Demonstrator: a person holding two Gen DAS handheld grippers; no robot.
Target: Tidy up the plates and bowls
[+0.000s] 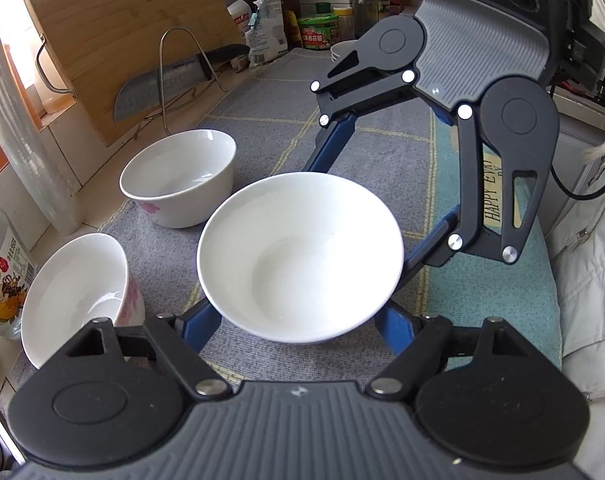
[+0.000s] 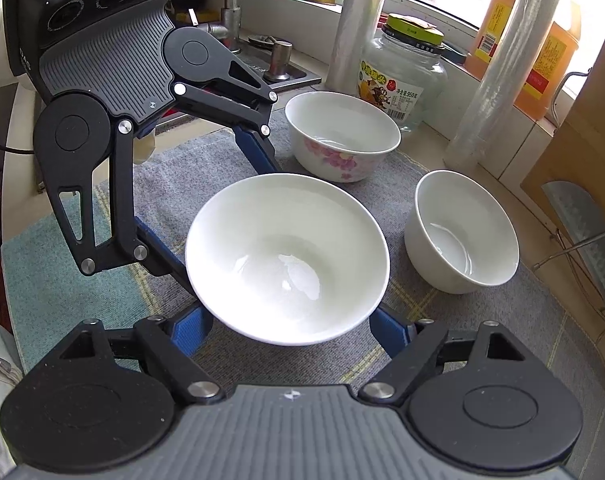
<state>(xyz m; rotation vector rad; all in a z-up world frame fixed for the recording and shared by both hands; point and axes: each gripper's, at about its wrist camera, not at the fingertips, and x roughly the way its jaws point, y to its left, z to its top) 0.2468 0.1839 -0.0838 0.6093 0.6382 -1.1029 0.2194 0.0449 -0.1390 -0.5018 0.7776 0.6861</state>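
A wide plain white bowl (image 1: pixel 300 258) sits between both grippers over the grey mat; it also shows in the right wrist view (image 2: pixel 288 258). My left gripper (image 1: pixel 298 320) has its blue fingers spread around the bowl's near side. My right gripper (image 2: pixel 290 320) does the same from the opposite side and appears beyond the bowl in the left wrist view (image 1: pixel 366 184). Whether the fingers press the bowl, I cannot tell. A white bowl with pink flowers (image 2: pixel 340 136) and a smaller white bowl (image 2: pixel 462 232) stand on the mat nearby.
A cutting board (image 1: pixel 118 44) and a knife (image 1: pixel 170 84) lean on a wire rack by the wall. A glass jar (image 2: pixel 402 80), a film roll (image 2: pixel 498 76), an orange jug (image 2: pixel 542 40) and bottles (image 1: pixel 270 4) line the counter. A sink tap (image 2: pixel 232 12) stands behind.
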